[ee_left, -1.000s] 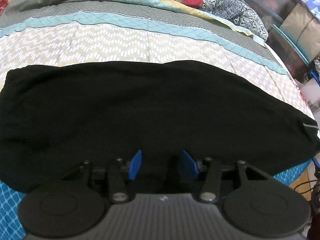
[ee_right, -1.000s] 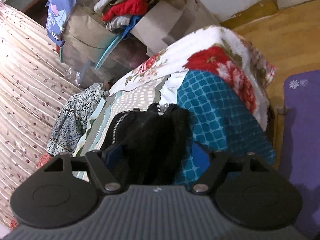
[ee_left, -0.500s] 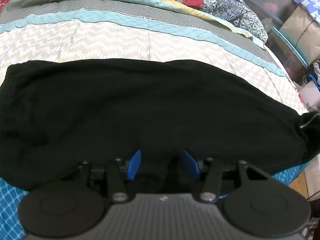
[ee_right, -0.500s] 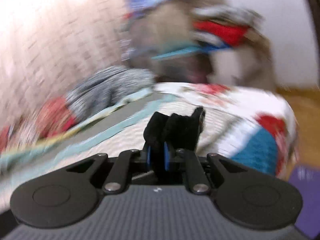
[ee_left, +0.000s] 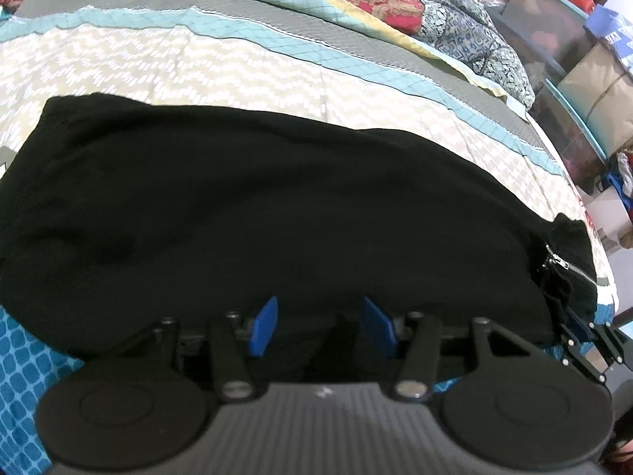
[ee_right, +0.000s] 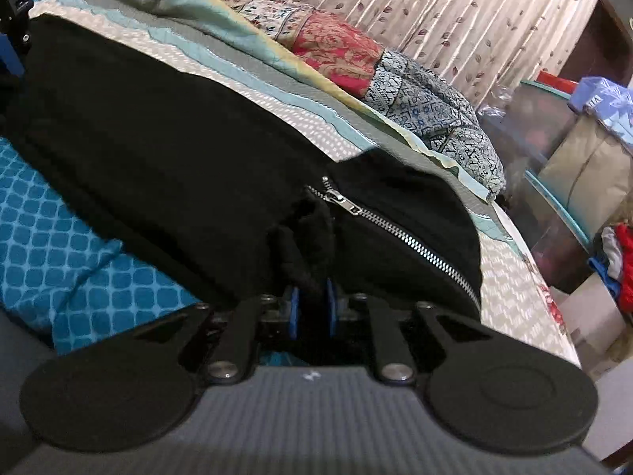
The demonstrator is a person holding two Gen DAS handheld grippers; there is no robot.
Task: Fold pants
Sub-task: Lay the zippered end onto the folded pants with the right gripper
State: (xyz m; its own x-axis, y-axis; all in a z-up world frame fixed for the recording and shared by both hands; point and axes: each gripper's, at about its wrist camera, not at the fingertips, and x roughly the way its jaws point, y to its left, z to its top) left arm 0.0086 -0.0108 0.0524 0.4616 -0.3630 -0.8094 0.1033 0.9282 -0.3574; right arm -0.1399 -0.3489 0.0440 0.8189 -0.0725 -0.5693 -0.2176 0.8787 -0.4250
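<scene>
Black pants (ee_left: 277, 213) lie lengthwise across the near edge of the bed (ee_left: 221, 67), on a quilt (ee_left: 245, 75) with a pale zigzag print and teal and grey bands; the near edge of the pants hangs over a blue blanket (ee_right: 59, 245) with a rounded-square pattern; a silver zipper (ee_right: 395, 233) runs slantwise down the right end of the pants, its pull (ee_right: 340, 200) at the upper end.

Left gripper (ee_left: 322, 326) sits low at the near long edge of the pants, about the middle; its blue fingers (ee_left: 264, 326) stand part-way apart with black cloth before them; whether the pads press on the cloth I cannot tell.

Right gripper (ee_right: 311, 308) is at the zipper end; its fingers (ee_right: 293, 310) stand close together with a bunched fold of black cloth between them, pinched and raised off the bed; the jaws are opening slightly, yet the cloth sits clamped between the pads; in the left view the same gripper shows at the far right edge, beside the zipper.

Behind the quilt lie a red floral cloth (ee_right: 336, 47) and a blue-and-white patterned cloth (ee_right: 435, 118); a leaf-print curtain (ee_right: 455, 12) hangs beyond; clear bins (ee_right: 530, 126) and a heap of clothes (ee_right: 617, 261) stand to the right of the bed.
</scene>
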